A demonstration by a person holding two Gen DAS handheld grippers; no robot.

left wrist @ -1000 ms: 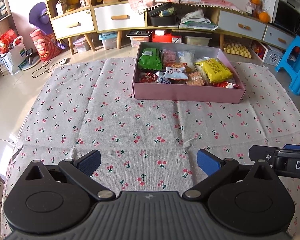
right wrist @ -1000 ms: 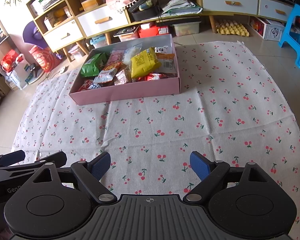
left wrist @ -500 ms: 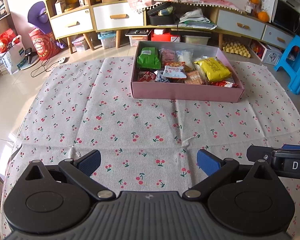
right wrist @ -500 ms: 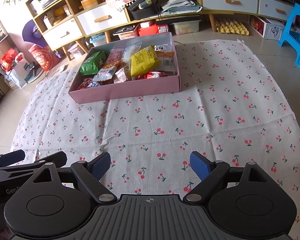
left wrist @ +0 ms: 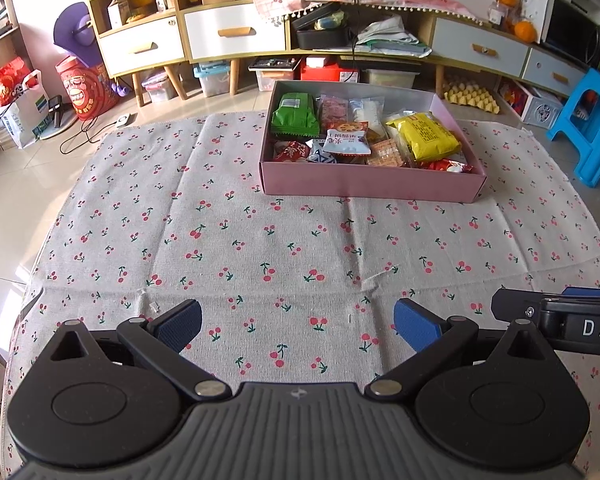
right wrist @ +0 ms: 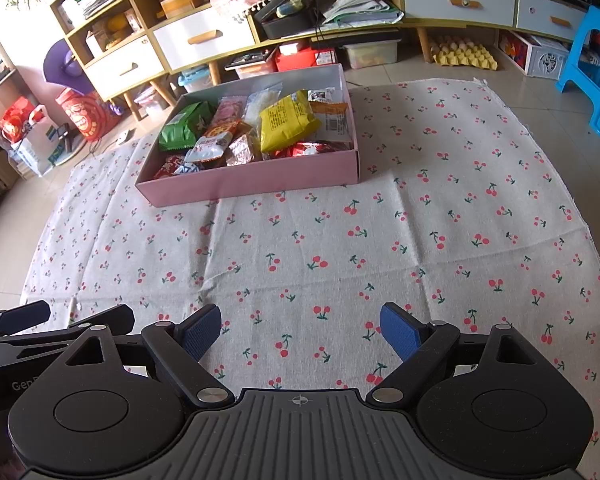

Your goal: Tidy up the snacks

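Across the floor lay a cherry-print cloth (left wrist: 260, 248), creased in a few lines and covering most of both views. On its far part sat a shallow pink box (left wrist: 370, 188) with low walls, filled with snack packets. Inside, a yellow bag (left wrist: 426, 138) lay toward the right side, a green bag (left wrist: 294, 116) stood at the far left corner, a white-and-blue packet (left wrist: 348, 142) rested near the middle, and a small red packet (left wrist: 290, 152) lay against the near wall at the left. Nearest the cameras, well apart from the box, the left gripper (left wrist: 298, 322) hovered over bare cloth with its blue pads spread wide and nothing between them. Just beside it, the right gripper (right wrist: 300, 330) hung over the cloth in the same way, its pads also held apart and empty. Each gripper's black arm showed at the edge of the other's view.
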